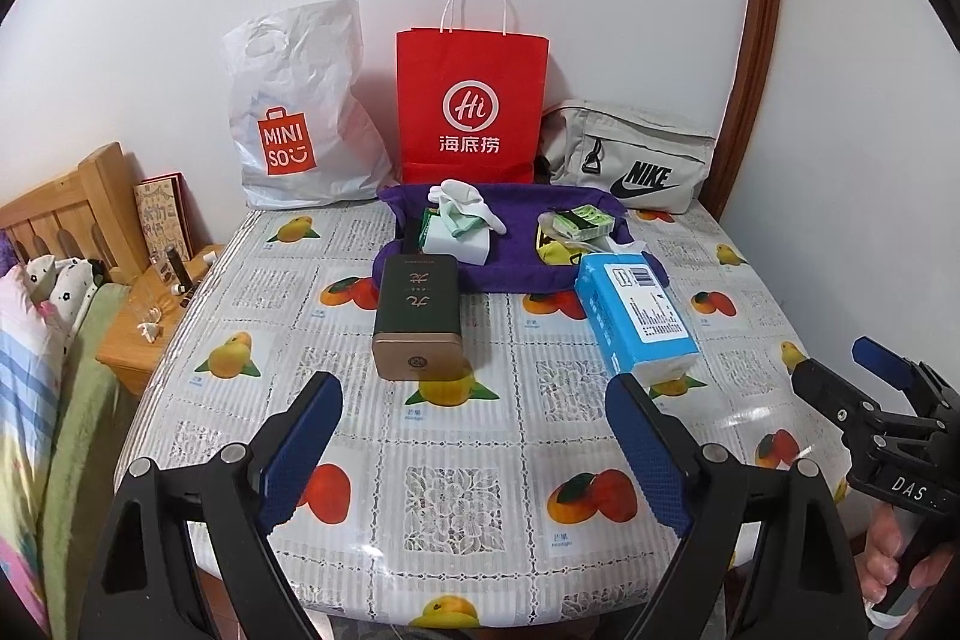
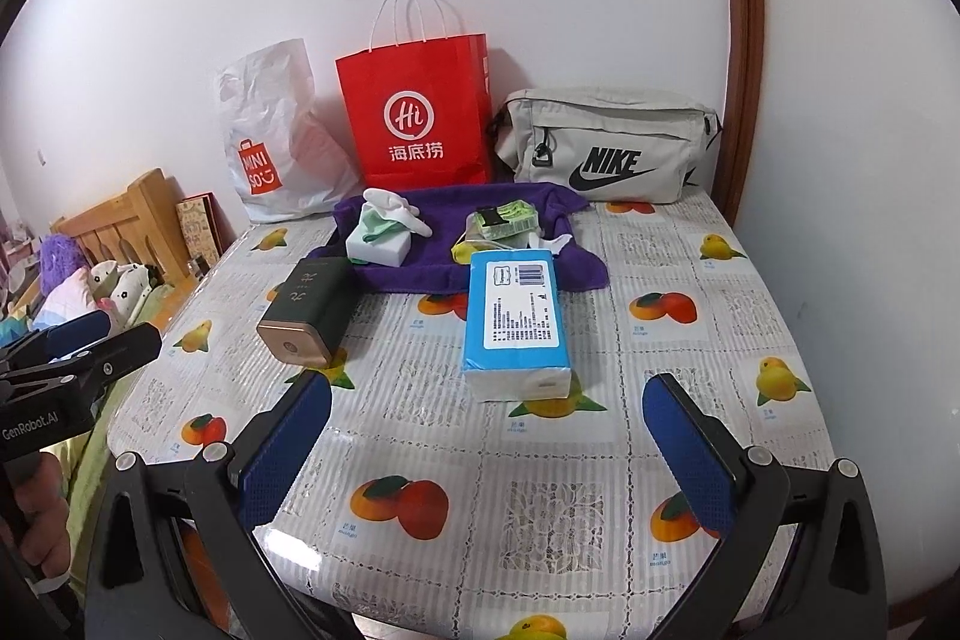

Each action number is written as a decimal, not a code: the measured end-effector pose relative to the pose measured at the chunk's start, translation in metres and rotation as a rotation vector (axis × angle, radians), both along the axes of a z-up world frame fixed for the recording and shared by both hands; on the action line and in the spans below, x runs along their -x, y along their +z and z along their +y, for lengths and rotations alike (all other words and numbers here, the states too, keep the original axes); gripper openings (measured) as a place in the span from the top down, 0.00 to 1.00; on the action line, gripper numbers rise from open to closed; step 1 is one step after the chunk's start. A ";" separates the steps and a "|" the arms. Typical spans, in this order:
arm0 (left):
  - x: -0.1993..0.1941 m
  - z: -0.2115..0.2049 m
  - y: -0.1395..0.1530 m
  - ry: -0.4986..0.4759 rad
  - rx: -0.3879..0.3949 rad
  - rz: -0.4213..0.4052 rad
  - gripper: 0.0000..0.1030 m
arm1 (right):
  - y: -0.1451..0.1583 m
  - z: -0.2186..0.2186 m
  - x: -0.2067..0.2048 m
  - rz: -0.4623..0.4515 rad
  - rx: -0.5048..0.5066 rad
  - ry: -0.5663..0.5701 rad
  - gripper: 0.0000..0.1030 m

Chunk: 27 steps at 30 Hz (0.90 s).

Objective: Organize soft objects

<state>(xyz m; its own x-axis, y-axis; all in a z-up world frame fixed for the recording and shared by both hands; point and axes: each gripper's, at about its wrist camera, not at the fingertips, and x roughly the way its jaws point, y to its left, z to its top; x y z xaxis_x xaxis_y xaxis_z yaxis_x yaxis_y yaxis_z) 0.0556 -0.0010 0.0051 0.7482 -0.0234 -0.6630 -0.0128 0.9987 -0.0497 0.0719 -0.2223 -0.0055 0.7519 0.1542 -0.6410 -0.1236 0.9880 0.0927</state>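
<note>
Left wrist view first: I count three bags along the wall at the top of the frame, a white plastic bag (image 1: 300, 124), a red paper bag (image 1: 472, 100) and a grey waist bag (image 1: 630, 154). Below them on the fruit-patterned table (image 1: 540, 460) lies one purple towel (image 1: 498, 274) with small soft things on it: a white sponge block (image 1: 450, 235) with a pale green cloth (image 1: 465, 219) and a white sock (image 1: 468, 196) heaped on top, a green packet (image 1: 585, 222) and something yellow (image 1: 555, 250) that I cannot make out. One dark green tin (image 1: 418, 319) and one blue tissue pack (image 1: 636, 316) lie at the towel's near edge.

The tissue pack sits in the middle right of the frame, above and just beyond the right finger of my left gripper (image 1: 474, 454), not touching it. In the right wrist view the same pack (image 2: 516, 316) lies at centre frame, above my right gripper (image 2: 486, 454) and between the lines of its fingers, apart from them.

Both of my grippers stand spread wide over the table, with nothing between the blue pads (image 2: 282, 448) and nothing touched. My right hand (image 1: 894, 550) shows at the lower right edge of the left view, my left hand (image 2: 36, 514) at the lower left edge of the right view.
</note>
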 end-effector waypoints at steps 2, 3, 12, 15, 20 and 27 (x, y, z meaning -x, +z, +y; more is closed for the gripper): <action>0.001 0.000 0.001 0.001 -0.002 0.001 0.13 | 0.000 0.000 0.001 0.001 0.000 0.001 0.01; 0.001 0.000 0.000 0.002 -0.001 0.001 0.13 | 0.000 0.000 0.001 0.002 0.002 0.003 0.01; 0.003 0.002 0.001 0.009 -0.003 0.004 0.13 | -0.001 0.001 0.005 0.003 0.001 0.001 0.01; 0.004 0.003 0.000 0.011 0.001 0.006 0.13 | -0.001 0.001 0.005 0.003 0.002 0.002 0.01; 0.003 0.003 0.000 0.013 0.002 0.008 0.13 | -0.001 0.002 0.005 0.005 0.004 0.004 0.01; 0.003 0.003 0.000 0.012 0.001 0.007 0.13 | -0.001 0.002 0.006 0.006 0.007 0.006 0.01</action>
<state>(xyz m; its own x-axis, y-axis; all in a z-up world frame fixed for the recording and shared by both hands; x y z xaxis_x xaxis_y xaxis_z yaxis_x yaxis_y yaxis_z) 0.0523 0.0020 0.0047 0.7436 -0.0149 -0.6684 -0.0251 0.9984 -0.0501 0.0663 -0.2201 -0.0064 0.7469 0.1539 -0.6468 -0.1287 0.9879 0.0864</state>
